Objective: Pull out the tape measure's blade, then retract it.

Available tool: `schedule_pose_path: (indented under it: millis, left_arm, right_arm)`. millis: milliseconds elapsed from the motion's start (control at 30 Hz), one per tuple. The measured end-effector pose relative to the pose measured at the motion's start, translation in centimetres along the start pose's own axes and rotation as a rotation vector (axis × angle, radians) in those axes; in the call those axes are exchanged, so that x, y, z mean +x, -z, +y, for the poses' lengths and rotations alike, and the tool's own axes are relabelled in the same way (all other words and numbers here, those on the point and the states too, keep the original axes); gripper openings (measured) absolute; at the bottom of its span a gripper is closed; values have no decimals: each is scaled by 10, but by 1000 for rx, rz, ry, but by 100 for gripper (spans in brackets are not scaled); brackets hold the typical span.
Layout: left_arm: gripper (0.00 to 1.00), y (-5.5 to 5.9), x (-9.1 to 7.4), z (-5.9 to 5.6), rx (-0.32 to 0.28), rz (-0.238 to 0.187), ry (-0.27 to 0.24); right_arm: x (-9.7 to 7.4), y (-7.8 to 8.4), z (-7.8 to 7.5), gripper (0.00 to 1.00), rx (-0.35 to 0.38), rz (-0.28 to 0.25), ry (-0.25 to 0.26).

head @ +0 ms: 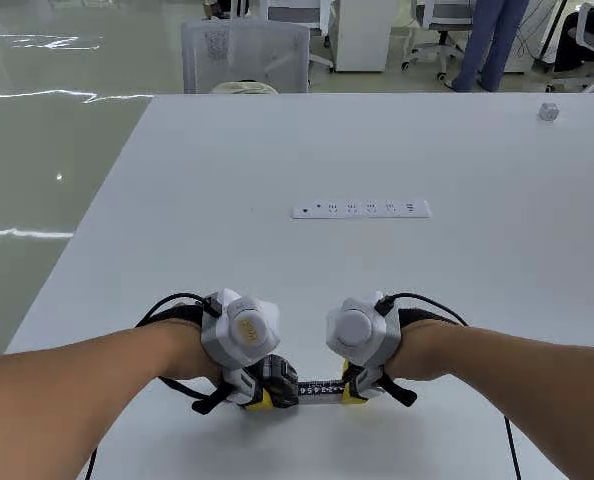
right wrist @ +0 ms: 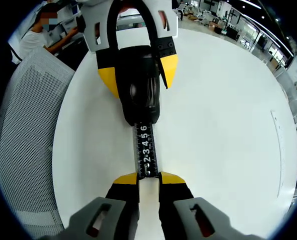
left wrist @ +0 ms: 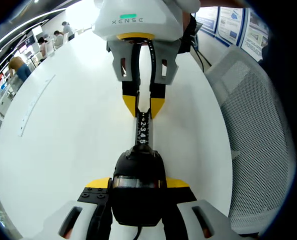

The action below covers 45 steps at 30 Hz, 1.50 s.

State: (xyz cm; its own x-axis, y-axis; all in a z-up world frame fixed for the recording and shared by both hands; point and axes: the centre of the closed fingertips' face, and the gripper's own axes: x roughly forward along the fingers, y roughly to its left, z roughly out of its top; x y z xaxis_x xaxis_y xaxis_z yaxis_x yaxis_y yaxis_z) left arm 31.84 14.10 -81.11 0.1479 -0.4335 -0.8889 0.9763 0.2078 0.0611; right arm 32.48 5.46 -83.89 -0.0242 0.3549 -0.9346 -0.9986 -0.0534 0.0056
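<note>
The wide, smooth white bench is carrying the work near its front edge. The left claw is clamping the tape measure's black case. It is a chunky, rounded block that is probably rigid and fairly heavy, best gripped by its flat sides. The right claw is pinching the tip of the blade, a thin, printed strip. The blade is likely springy and slippery, and a short stretch is showing between the claws.
</note>
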Motion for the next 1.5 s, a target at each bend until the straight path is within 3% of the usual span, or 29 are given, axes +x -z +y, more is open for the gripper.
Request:
schedule_pose_path:
  millis: [1500]
  left_arm:
    - [35, 0, 1, 0, -20, 0, -6]
  right_arm:
    - [-11, 27, -3, 12, 20, 12, 5]
